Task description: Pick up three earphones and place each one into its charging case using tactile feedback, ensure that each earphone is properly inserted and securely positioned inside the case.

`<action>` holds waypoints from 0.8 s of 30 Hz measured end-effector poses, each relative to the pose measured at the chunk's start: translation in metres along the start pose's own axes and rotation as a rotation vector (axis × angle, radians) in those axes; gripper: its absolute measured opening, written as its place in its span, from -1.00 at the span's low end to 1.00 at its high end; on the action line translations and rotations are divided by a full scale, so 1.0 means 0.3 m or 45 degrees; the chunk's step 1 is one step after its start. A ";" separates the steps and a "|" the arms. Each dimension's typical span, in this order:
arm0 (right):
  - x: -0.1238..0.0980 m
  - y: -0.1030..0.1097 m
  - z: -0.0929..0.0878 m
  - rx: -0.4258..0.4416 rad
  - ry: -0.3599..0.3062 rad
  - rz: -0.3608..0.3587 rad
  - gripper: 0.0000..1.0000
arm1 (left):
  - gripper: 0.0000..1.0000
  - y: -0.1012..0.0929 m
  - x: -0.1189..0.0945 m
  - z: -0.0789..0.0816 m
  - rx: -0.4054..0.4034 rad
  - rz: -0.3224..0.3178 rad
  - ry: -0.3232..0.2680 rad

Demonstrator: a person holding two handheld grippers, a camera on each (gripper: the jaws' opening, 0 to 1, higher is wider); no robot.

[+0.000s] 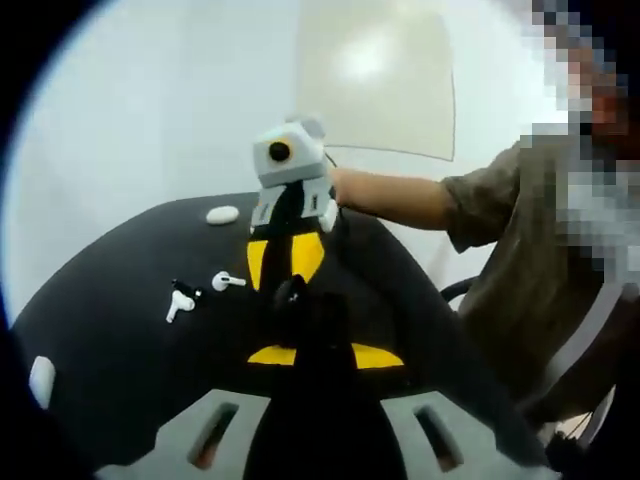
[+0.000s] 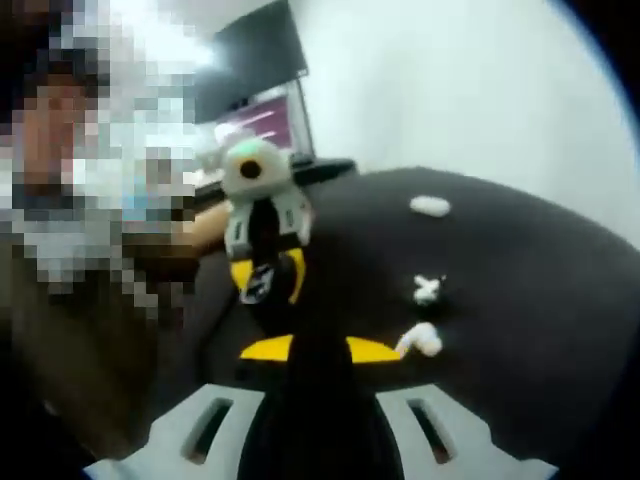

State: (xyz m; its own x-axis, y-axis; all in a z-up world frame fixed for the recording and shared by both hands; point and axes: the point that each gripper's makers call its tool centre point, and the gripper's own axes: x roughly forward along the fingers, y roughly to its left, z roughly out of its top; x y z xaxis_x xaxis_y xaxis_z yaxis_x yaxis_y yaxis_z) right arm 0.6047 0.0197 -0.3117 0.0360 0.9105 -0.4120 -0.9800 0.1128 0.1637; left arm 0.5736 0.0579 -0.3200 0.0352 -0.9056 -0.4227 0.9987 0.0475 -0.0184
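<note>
In the left gripper view, the left gripper [image 1: 322, 355] rises from the bottom centre, jaws pressed together. The right gripper [image 1: 285, 262] faces it at frame centre, jaws together around a small dark item; what it is cannot be told. Two white earphones [image 1: 181, 302] [image 1: 227, 281] lie left of centre on the black table [image 1: 110, 340]; a white case [image 1: 222, 214] sits upper left. The right gripper view adds a monitor [image 2: 262, 115] at upper left.
</note>
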 end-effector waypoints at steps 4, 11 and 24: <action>-0.007 -0.038 -0.030 -0.193 0.109 -0.218 -0.75 | -0.71 -0.006 0.004 -0.003 0.014 0.007 0.007; -0.032 -0.001 -0.009 -0.433 0.202 -0.450 -0.85 | -0.71 -0.009 0.008 -0.004 0.019 0.017 0.007; -0.130 -0.077 -0.090 -0.916 0.748 -0.948 -0.85 | -0.71 0.008 0.003 -0.006 0.019 0.025 0.007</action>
State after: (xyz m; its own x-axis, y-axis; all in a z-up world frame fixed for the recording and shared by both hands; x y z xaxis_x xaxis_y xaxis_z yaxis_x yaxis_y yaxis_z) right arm 0.6208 -0.0293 -0.3235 0.7315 0.3725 -0.5711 -0.6474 0.1165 -0.7532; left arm 0.5758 0.0581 -0.3221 0.0543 -0.9022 -0.4279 0.9983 0.0586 0.0032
